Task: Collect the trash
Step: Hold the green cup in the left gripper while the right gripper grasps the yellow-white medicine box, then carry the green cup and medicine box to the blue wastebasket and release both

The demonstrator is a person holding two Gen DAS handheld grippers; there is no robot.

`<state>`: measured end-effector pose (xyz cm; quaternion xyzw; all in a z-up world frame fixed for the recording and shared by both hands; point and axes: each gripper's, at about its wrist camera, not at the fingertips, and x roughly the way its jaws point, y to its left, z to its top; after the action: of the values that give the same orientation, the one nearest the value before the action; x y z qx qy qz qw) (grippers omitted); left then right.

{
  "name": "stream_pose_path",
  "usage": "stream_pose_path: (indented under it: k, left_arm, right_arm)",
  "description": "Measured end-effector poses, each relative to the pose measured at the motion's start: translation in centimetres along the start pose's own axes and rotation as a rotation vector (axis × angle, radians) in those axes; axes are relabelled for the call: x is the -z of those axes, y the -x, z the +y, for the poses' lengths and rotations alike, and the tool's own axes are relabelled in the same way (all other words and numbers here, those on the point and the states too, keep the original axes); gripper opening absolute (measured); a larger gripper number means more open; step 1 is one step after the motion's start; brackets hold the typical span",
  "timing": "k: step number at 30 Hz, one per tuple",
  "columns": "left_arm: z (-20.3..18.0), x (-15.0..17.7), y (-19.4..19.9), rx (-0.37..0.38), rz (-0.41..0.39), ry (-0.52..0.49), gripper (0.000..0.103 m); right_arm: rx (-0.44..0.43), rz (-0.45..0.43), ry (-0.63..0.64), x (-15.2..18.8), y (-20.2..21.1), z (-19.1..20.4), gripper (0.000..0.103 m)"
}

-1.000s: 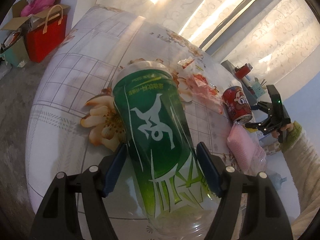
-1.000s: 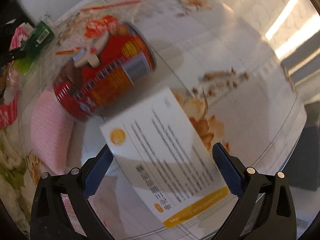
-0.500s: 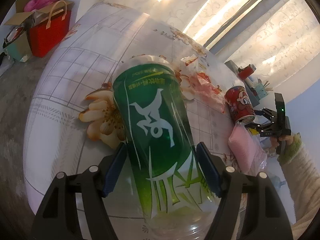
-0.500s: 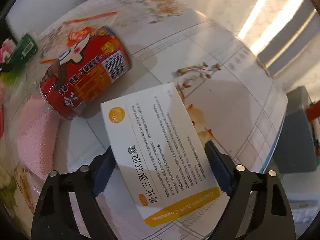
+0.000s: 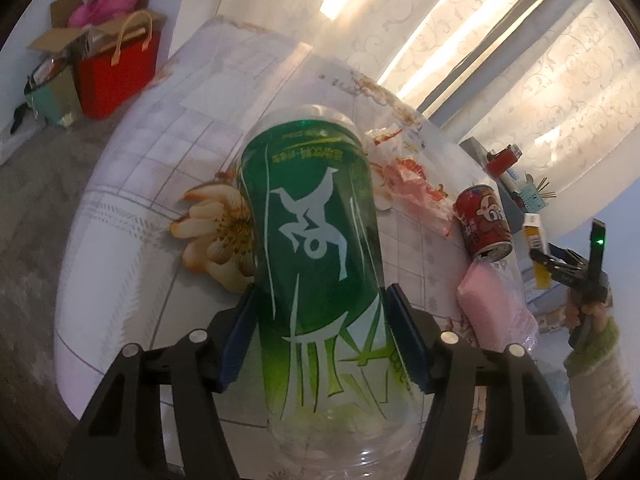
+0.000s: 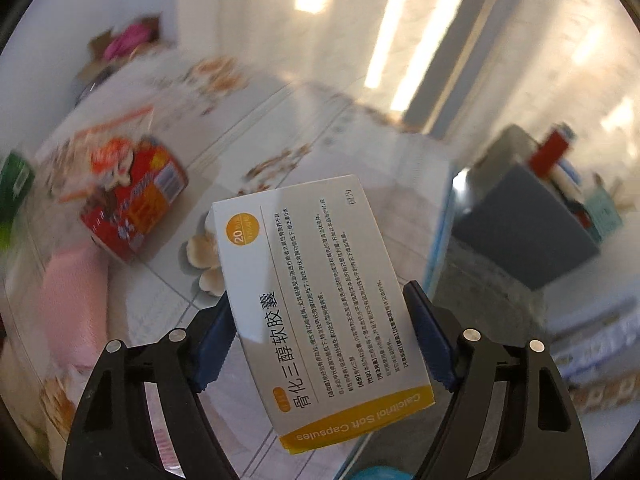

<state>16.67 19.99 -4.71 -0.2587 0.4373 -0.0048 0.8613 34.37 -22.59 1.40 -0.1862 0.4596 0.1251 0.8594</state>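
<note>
Left hand-held gripper (image 5: 320, 336) closing on green bottle (image 5: 316, 248)

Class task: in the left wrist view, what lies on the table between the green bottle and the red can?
Between the green bottle and the red can lies a crumpled red-and-clear plastic wrapper on the table. The left wrist view shows it.

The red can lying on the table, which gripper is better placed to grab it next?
Neither is free yet. The left gripper is closing on the green bottle; the right gripper, gripping the medicine box, is nearer the red can.
</note>
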Motion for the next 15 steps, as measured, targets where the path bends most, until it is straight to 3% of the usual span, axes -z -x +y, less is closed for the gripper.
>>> stream_pose_path:
  k: [7, 15]
  left_arm:
    - [-1.0, 0.3, 2.4, 0.002, -0.062, -0.038, 0.061]
    - [-2.8, 0.9, 5.8, 0.044, -0.124, -0.094, 0.060]
  right_arm:
    - [0.050, -0.119, -0.157, 1.9, 5.9, -0.6, 0.075]
    - [0.036, -0.253, -0.342, 5.0, 11.4, 0.4, 0.075]
